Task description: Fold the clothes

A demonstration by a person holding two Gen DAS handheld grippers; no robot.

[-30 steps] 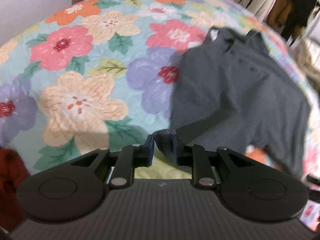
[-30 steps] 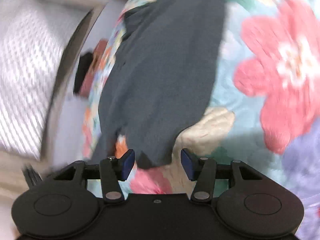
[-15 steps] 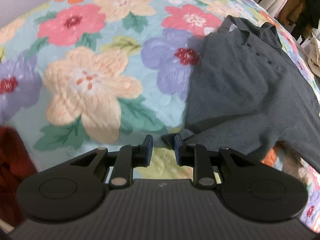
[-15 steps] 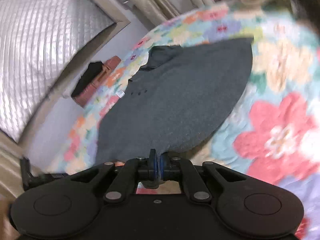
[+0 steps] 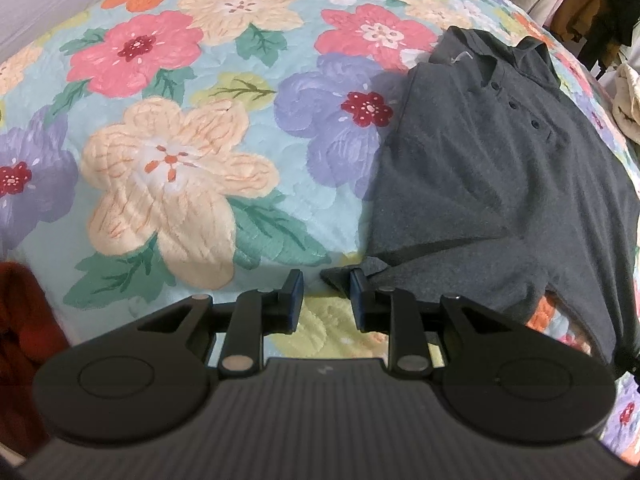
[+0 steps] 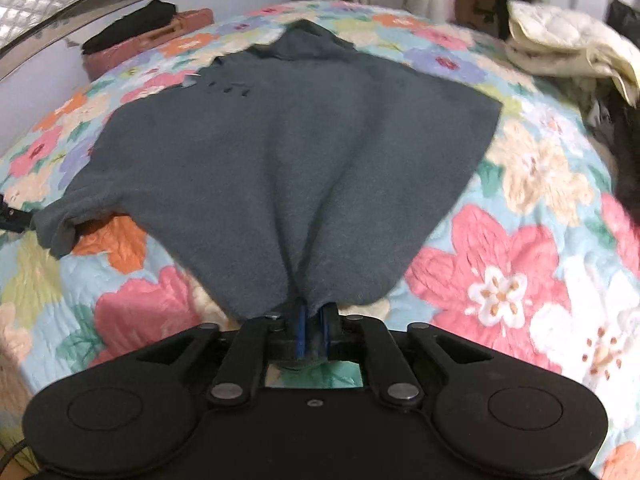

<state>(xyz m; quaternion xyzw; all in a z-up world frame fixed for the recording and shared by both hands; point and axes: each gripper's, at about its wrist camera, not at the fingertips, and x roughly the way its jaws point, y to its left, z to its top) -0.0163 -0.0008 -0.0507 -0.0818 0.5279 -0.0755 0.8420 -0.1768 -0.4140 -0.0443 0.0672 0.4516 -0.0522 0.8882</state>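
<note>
The dark grey knit polo shirt with a buttoned placket point(image 5: 500, 168) lies on the quilted bedspread printed with large flowers point(image 5: 180, 184), collar at the far side, hem at the near side.

**Gripper state**
- The right gripper point(image 6: 313, 334) pinches the near hem of the shirt. The cloth is gathered into pleats between the blue pads and rises off the bedspread toward them. The jaws are opening slightly while the fabric stays between them.
- The left gripper point(image 5: 326, 296) has its fingers spread and opening. The near left corner of the shirt lies just in front of the right-hand finger, in the gap, but the pads do not press on it.

**Risks**
- The right grip is loosening. If the pads part further, the gathered hem is likely to slip out and drop.
- Only one corner is held. Lifting now would probably skew the fold and drag the left side across the bedspread.
- The left sleeve is doubled under the body; it may bunch inside the fold.

**Surroundings**
- A dark red garment point(image 5: 20, 320) sits at the near left edge.
- A cream cloth pile point(image 6: 568, 44) lies far right.
- A reddish-brown case with black cloth on top point(image 6: 148, 36) stands far left.
- None of these obstructs the shirt.
</note>
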